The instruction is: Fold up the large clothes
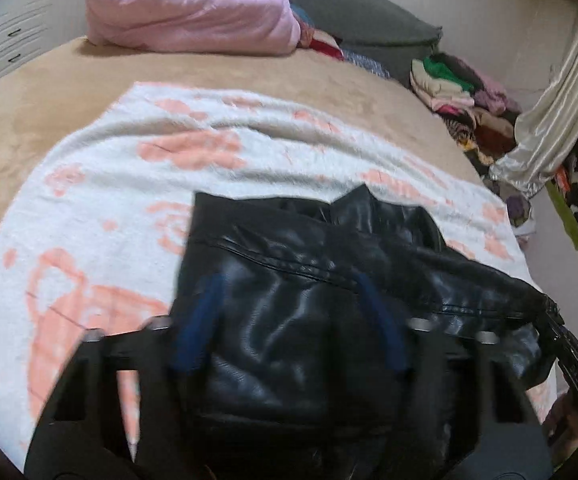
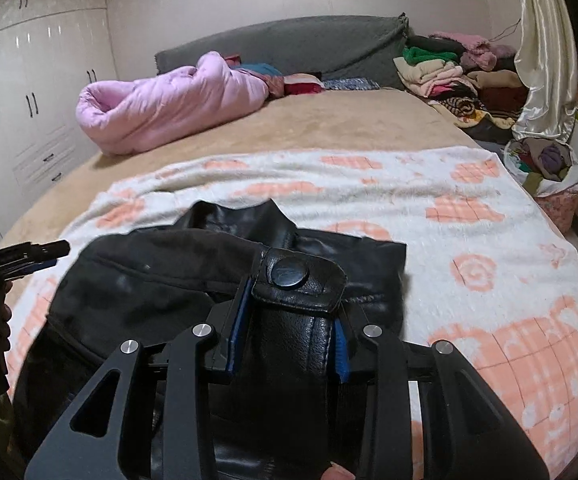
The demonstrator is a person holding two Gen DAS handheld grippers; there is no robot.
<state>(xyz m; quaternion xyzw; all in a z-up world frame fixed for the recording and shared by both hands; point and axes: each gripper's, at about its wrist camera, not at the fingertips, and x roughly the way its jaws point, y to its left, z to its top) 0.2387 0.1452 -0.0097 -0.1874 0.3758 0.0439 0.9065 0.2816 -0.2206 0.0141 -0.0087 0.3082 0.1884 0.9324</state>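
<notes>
A black leather jacket (image 2: 225,280) is seen bunched on the white-and-pink blanket (image 2: 469,216) at the near end of the bed (image 2: 349,124). Its snap tab (image 2: 297,280) is clamped by the right hand-held gripper (image 2: 289,332). Jacket leather is pinched by the left hand-held gripper (image 1: 289,320), blurred.
</notes>
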